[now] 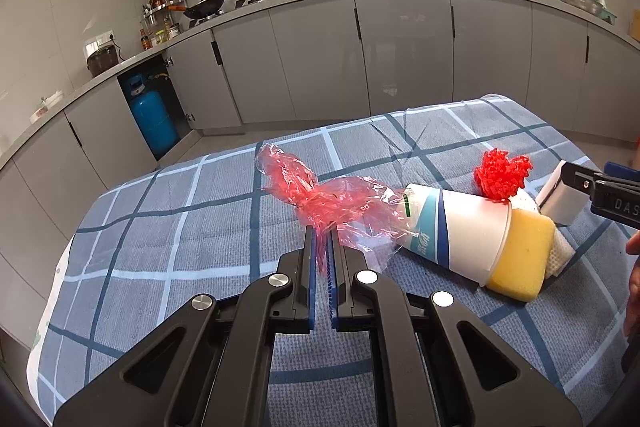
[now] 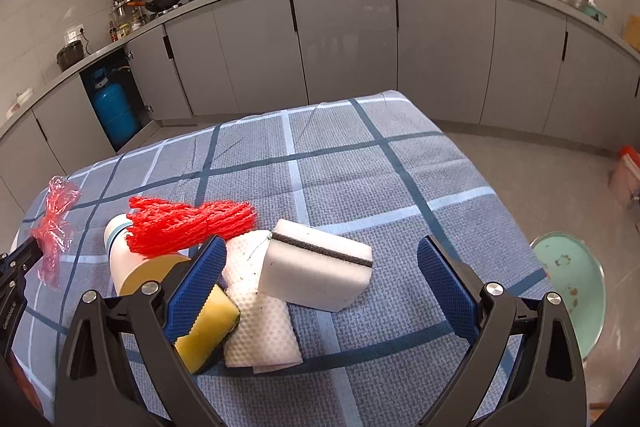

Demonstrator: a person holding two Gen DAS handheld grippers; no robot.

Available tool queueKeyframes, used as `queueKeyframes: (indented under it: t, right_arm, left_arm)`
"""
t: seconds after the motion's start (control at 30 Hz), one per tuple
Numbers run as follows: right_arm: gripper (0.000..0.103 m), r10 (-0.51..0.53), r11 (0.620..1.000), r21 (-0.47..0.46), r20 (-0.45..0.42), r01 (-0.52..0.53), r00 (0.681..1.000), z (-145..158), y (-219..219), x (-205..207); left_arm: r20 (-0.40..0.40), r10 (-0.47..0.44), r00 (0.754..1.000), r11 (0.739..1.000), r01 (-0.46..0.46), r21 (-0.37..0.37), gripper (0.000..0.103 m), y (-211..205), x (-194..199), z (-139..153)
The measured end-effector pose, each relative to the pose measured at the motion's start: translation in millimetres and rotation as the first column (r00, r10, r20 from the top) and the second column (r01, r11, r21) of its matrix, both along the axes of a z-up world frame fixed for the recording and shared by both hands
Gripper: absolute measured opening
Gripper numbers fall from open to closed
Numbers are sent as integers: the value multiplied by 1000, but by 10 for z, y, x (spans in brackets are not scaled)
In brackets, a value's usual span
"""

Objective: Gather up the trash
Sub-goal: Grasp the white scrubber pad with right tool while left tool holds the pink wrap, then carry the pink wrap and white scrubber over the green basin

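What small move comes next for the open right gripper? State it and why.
Probably ease the right gripper forward and close on the white sponge: its jaws stand wide with the sponge between them, while the left gripper is already shut on the red plastic wrap.

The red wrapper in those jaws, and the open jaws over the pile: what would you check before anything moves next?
1. Left gripper shut on the wrapper: ok, the film is pinched between the blue pads.
2. Wrapper free of the cup: cannot tell, its loose end lies against the cup.
3. Right gripper open: ok, jaws stand wide.
4. White sponge between those jaws: ok, nothing grips it.
5. Left finger clear of the pile: not ok, it overlaps the yellow sponge and cloth.
6. A bin to drop trash in: cannot tell, none is clearly in view.
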State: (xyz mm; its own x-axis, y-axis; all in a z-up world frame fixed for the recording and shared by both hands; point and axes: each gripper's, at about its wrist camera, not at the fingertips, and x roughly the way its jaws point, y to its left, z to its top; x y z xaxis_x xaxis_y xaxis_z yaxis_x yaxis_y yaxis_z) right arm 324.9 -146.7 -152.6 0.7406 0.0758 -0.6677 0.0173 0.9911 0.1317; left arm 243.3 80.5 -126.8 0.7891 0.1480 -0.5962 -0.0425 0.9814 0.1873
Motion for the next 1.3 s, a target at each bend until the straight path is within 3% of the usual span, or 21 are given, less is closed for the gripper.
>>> queueKeyframes:
  t: [0.07,0.1,0.13,0.17,0.2,0.47,0.77,1.3]
  right_arm:
    - [95,8,1000,11,-5,-8,1000,-15,3,-2]
    - [88,16,1000,20,-11,-16,1000,-26,3,3]
    - [65,32,999,27,-28,-32,999,-43,6,14]
    - [53,38,999,23,-38,-38,999,-52,11,18]
    - [52,40,999,18,-34,-40,999,-45,11,1]
    - [50,38,999,13,57,-38,998,220,-107,-269]
    - [50,14,1000,3,127,-14,992,503,-327,-604]
    - [50,-92,996,38,198,86,976,781,-871,-998]
  left_arm:
    - [0,-4,1000,1000,4,-4,6,-10,18,5]
    - [0,-6,1000,1000,6,-5,6,-20,27,8]
    - [0,-9,1000,1000,9,-7,6,-29,33,12]
    - [1,-11,1000,1000,11,-8,6,-38,35,19]
    - [4,-13,1000,1000,13,-9,6,-52,34,36]
    - [44,-49,998,999,49,-10,6,-215,-15,259]
    - [83,-149,985,989,150,-8,6,-625,-83,511]
    - [87,-299,950,954,299,15,6,-1314,-220,616]
